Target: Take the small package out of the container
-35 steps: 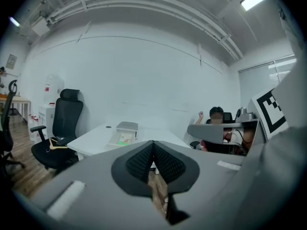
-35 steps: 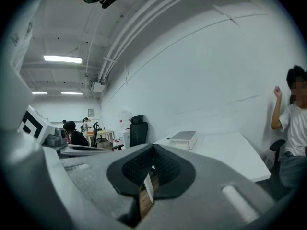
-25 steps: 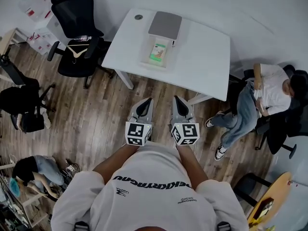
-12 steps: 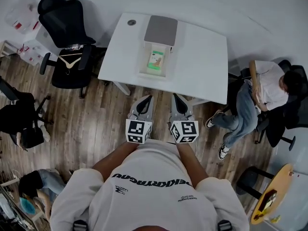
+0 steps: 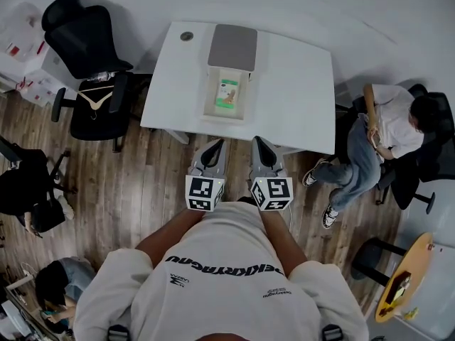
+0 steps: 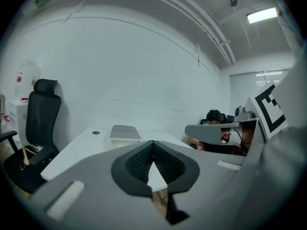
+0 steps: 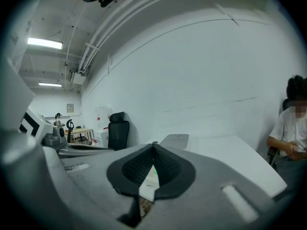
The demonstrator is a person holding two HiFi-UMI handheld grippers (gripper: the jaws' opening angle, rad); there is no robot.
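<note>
A clear container (image 5: 229,96) stands on the white table (image 5: 298,91), with a small green package (image 5: 228,93) lying inside it. Its grey lid (image 5: 232,47) rests at the far end of the container. My left gripper (image 5: 213,152) and right gripper (image 5: 262,150) are side by side over the wooden floor, just short of the table's near edge. Both are shut with nothing in them. In the left gripper view the shut left gripper (image 6: 153,146) points at the container (image 6: 123,134). In the right gripper view the shut right gripper (image 7: 154,150) points at the grey lid (image 7: 175,139).
A black office chair (image 5: 89,45) with a hanger (image 5: 92,98) on its seat stands left of the table. A person (image 5: 380,130) sits to the table's right. Another person (image 5: 53,286) crouches at lower left. A round wooden table (image 5: 405,286) is at lower right.
The table and container have shifted lower and more central in the head view, so they are nearer to me. Both grippers keep the same shut pose.
</note>
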